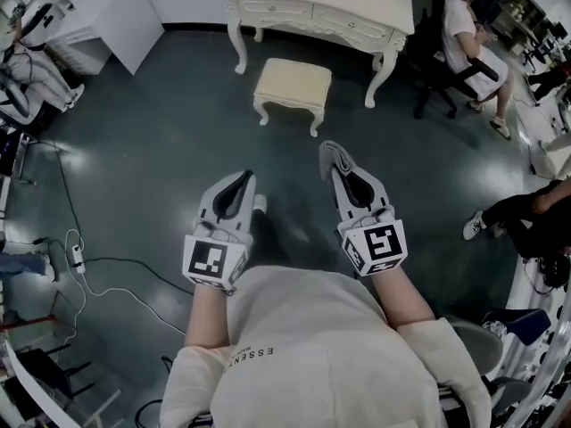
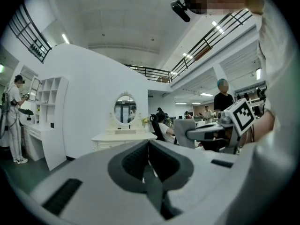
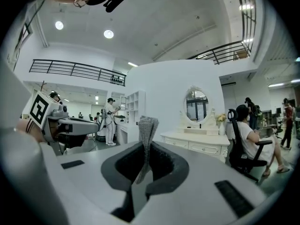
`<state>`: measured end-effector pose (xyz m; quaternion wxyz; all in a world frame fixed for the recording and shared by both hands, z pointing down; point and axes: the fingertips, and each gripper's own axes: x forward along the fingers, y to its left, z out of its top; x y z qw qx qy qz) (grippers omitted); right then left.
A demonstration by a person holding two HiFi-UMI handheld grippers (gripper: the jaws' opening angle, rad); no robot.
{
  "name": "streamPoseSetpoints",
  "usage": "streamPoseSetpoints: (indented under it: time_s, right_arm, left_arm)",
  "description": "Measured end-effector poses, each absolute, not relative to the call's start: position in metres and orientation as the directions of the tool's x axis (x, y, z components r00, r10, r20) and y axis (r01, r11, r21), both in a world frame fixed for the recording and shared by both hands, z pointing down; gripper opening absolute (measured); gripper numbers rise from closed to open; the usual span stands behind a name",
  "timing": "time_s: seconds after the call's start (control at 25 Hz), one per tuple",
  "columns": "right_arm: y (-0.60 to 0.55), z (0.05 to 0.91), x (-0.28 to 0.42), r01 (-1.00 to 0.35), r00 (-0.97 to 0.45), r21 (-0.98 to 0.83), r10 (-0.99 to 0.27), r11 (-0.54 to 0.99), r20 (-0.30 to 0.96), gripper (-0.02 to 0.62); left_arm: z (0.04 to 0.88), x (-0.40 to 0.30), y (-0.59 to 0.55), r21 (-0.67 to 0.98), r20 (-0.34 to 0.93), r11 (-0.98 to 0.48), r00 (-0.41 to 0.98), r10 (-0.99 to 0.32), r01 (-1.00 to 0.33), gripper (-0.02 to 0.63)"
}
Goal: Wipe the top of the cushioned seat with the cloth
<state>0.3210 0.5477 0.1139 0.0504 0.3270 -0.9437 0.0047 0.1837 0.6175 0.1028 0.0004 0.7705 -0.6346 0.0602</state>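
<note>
One cushioned seat [image 1: 293, 80] on dark floor [image 1: 161, 141]

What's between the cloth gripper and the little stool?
Nothing; the head view shows bare floor between the right gripper, holding the cloth, and the cushioned stool.

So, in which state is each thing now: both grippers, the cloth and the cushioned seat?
left gripper: shut, nothing between its jaws.
right gripper: shut on the cloth.
cloth: pinched, one end sticking out past the jaw tips.
cushioned seat: upright on the floor, top bare, apart from both grippers.
</note>
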Motion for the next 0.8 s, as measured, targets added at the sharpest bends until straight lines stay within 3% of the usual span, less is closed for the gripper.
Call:
streamPoseSetpoints:
  time_s: [0.48,0.8]
  right_arm:
    - [0.393,0.114,0.161,-0.694,-0.714,-0.008,-0.685,0.72,0.144,0.028]
    - [0.305,0.122,0.092,-0.749,-0.653,-0.025,-0.731,0.662,0.199,0.028]
  left_arm:
    - [0.101,0.02,0.451,-0.031,0.115,-0.294,0.288,-0.951,-0.955,0.003]
    - [0.101,-0.053,0.352,-0.018,0.166,-0.372,0.364,-0.917,-0.928,0.003]
